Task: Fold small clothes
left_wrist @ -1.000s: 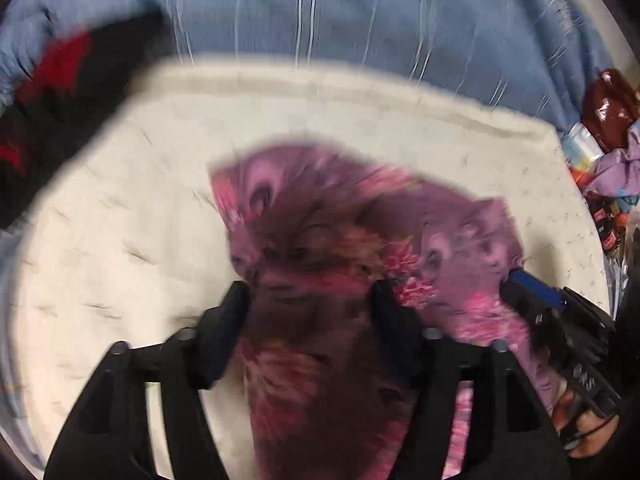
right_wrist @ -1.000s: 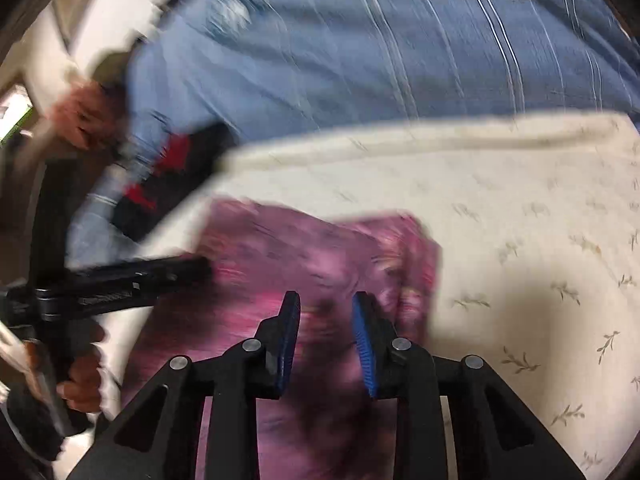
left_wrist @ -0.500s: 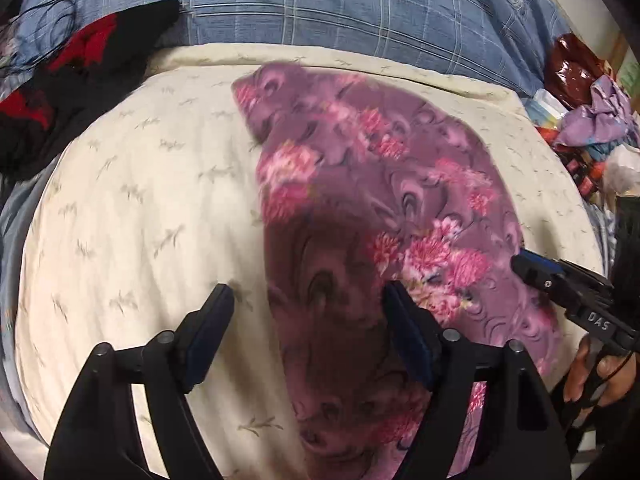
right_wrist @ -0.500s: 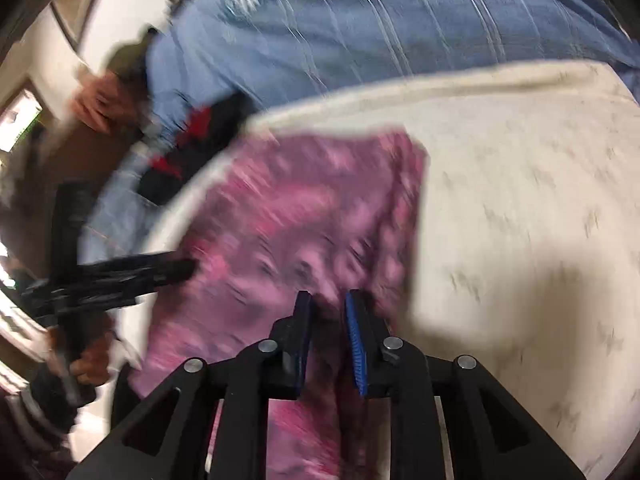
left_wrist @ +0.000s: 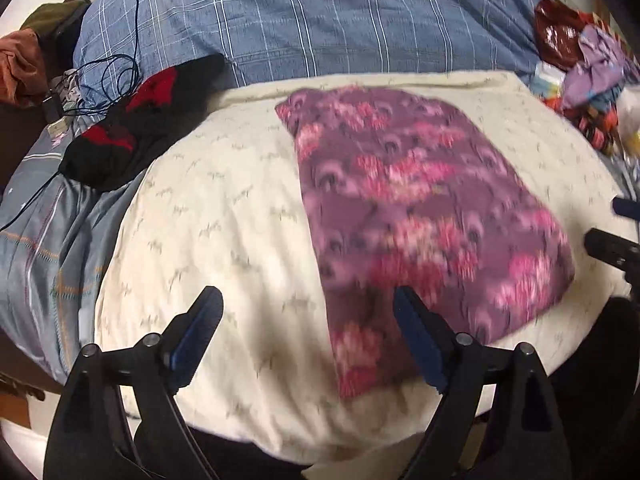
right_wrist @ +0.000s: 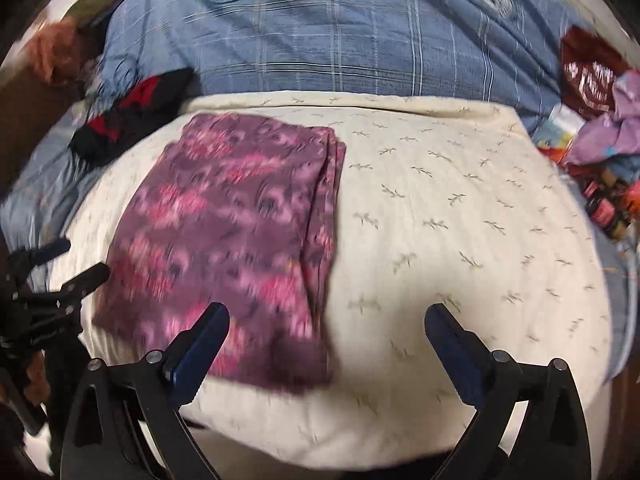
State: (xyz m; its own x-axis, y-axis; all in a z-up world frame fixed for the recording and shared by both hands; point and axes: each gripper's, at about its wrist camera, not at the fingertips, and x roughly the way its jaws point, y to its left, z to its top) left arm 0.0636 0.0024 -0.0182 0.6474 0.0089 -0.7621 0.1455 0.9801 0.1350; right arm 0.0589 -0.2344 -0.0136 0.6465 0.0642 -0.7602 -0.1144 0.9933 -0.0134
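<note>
A purple garment with pink flowers (left_wrist: 416, 208) lies folded flat on a cream cushion (left_wrist: 224, 232); it also shows in the right wrist view (right_wrist: 236, 236), with its layered edge on its right side. My left gripper (left_wrist: 308, 312) is open and empty above the cloth's near left edge. My right gripper (right_wrist: 328, 328) is open and empty above the cloth's near right corner. The right gripper's fingertips (left_wrist: 608, 244) show at the left view's right edge. The left gripper's fingertips (right_wrist: 68, 276) show at the right view's left edge.
A blue plaid bedspread (left_wrist: 320, 24) lies behind the cushion. A black and red garment (left_wrist: 136, 120) and a dark cable (left_wrist: 108, 80) lie at the left. A heap of coloured clothes and packets (left_wrist: 584, 64) sits at the right. The cushion's near edge drops off below the grippers.
Both grippers have let go of the purple garment, opened wide and drawn back toward the near edge. The garment now lies flat and folded on the cushion.
</note>
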